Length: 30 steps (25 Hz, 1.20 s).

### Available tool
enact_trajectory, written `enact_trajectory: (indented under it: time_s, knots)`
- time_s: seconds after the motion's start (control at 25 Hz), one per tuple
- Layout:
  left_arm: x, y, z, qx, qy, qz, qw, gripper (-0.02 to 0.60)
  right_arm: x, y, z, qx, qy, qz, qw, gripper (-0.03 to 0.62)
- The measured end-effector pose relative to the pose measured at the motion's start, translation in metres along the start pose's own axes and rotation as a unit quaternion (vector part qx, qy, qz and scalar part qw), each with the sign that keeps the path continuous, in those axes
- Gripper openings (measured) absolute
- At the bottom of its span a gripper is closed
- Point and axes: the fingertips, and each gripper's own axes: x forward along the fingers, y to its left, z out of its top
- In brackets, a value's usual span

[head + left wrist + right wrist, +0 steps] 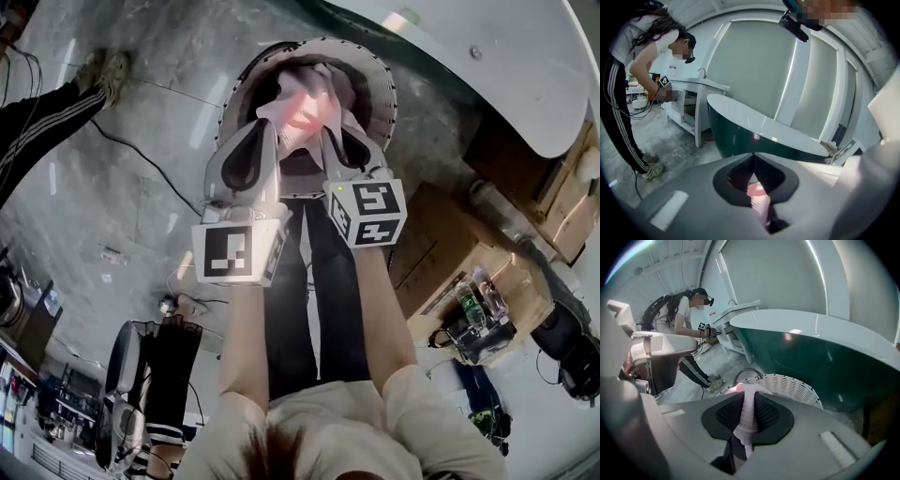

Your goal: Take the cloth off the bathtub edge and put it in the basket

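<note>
A pink cloth hangs bunched between both grippers, directly above the round white woven basket on the floor. My left gripper is shut on the cloth's left part, and my right gripper is shut on its right part. In the left gripper view a bit of pink cloth shows pinched between the closed pads. The right gripper view has a fold of cloth running up between the pads, with the basket just beyond. The dark green bathtub with a white rim stands behind the basket.
Cardboard boxes and a crate of bottles sit to the right. Another person with grippers bends at a white vanity on the left. A black cable runs over the grey floor.
</note>
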Motion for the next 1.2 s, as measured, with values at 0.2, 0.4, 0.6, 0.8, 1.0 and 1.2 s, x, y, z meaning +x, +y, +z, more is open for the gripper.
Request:
enact_trajectory:
  time_s: [0.2, 0.4, 0.6, 0.8, 1.0, 1.2]
  knots:
    - [0.016, 0.012, -0.026, -0.016, 0.015, 0.002, 0.9997, 0.002, 0.020, -0.008, -0.020, 0.023, 0.027, -0.007, 0.999, 0.044]
    - [0.017, 0.010, -0.034, -0.014, 0.016, -0.006, 0.9998, 0.002, 0.037, -0.010, -0.034, 0.028, 0.043, -0.016, 0.999, 0.044]
    - [0.016, 0.011, -0.034, -0.019, 0.022, -0.005, 0.9996, 0.002, 0.052, -0.014, -0.052, 0.018, 0.055, -0.032, 0.998, 0.044]
    - [0.018, 0.015, -0.032, -0.026, 0.024, -0.008, 0.9994, 0.002, 0.064, -0.019, -0.070, 0.035, 0.077, -0.044, 0.995, 0.044]
    - [0.021, 0.020, -0.039, -0.026, 0.029, -0.010, 0.9992, 0.002, 0.077, -0.019, -0.087, 0.049, 0.107, -0.042, 0.992, 0.046]
    - [0.021, 0.026, -0.047, -0.014, 0.035, -0.008, 0.9992, 0.002, 0.086, -0.021, -0.092, 0.046, 0.116, -0.040, 0.991, 0.046]
